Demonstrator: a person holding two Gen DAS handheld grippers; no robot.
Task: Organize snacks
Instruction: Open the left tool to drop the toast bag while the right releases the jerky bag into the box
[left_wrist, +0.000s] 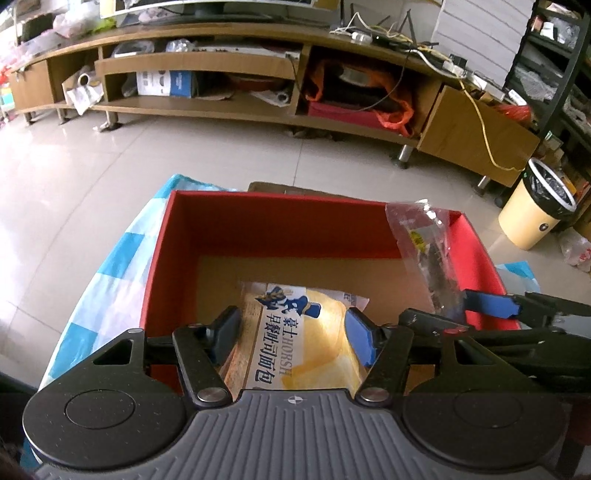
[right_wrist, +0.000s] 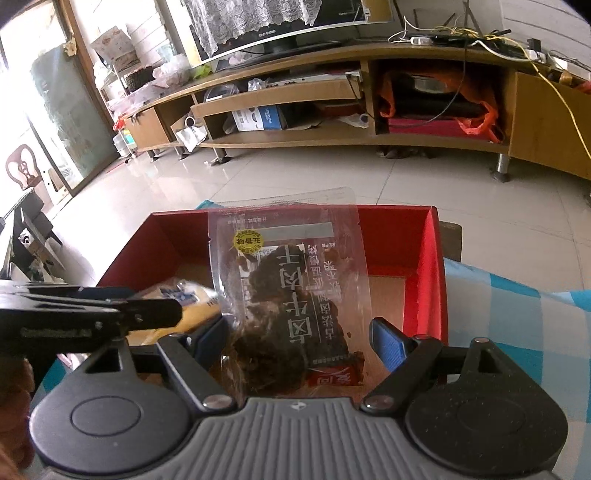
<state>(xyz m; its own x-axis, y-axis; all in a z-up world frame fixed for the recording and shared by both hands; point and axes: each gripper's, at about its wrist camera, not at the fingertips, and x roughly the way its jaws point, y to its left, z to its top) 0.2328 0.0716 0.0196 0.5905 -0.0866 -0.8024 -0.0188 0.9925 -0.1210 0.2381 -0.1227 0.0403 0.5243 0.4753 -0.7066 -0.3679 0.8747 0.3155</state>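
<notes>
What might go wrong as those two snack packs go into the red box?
The clear jerky bag pokes above the red box rim and could catch on it. The two grippers crowd together, so the left gripper, carrying the bread pack, might bump the right gripper.

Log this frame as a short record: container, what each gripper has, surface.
container: red box, open top, cardboard floor
left gripper: holding yellow bread packet over the box
right gripper: holding clear pouch of dark snack above the box
surface: blue checked cloth under the box
</notes>
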